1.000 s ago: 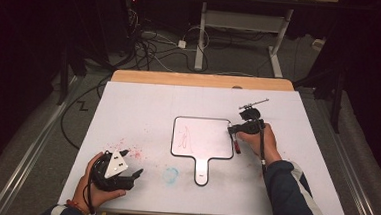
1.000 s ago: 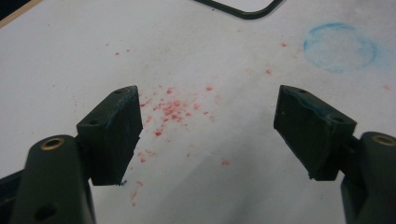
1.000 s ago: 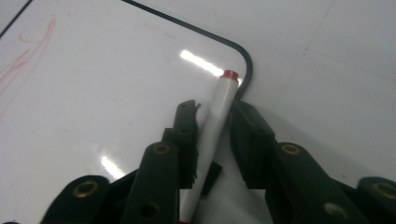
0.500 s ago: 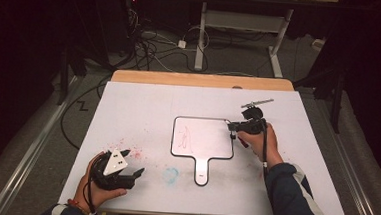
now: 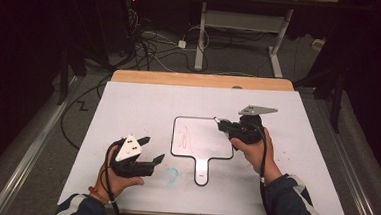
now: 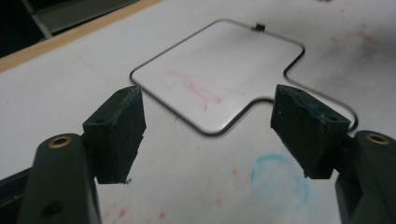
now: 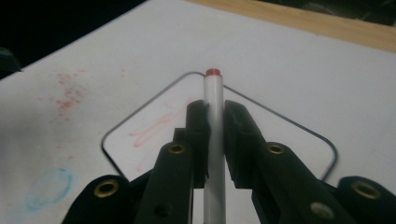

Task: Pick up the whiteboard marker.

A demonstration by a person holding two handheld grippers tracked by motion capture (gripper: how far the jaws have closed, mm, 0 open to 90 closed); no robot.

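A wide white counter with a wooden far edge carries a small paddle-shaped whiteboard near its middle, with its handle pointing toward the person and a red scribble on its left half. The right gripper, held in the person's right hand, hovers over the board's right edge; its fingers are closed tight on a slim white marker with a red tip, which points out over the board. The left gripper rests low at the near left of the counter, well apart from the board, with its fingers spread wide and holding nothing. The step appears to be drawing on the board, so the marker tip should probably come down gently and stay inside the dark rim. The open space to the right of the scribble looks like the best place to write. The board lies loose, so light pressure, or the idle gripper steadying the handle, might stop it from sliding. There is bare counter on every side of the board, with the near edge closest to the handle. A faint blue ring stain and red specks mark the counter just left of the handle.
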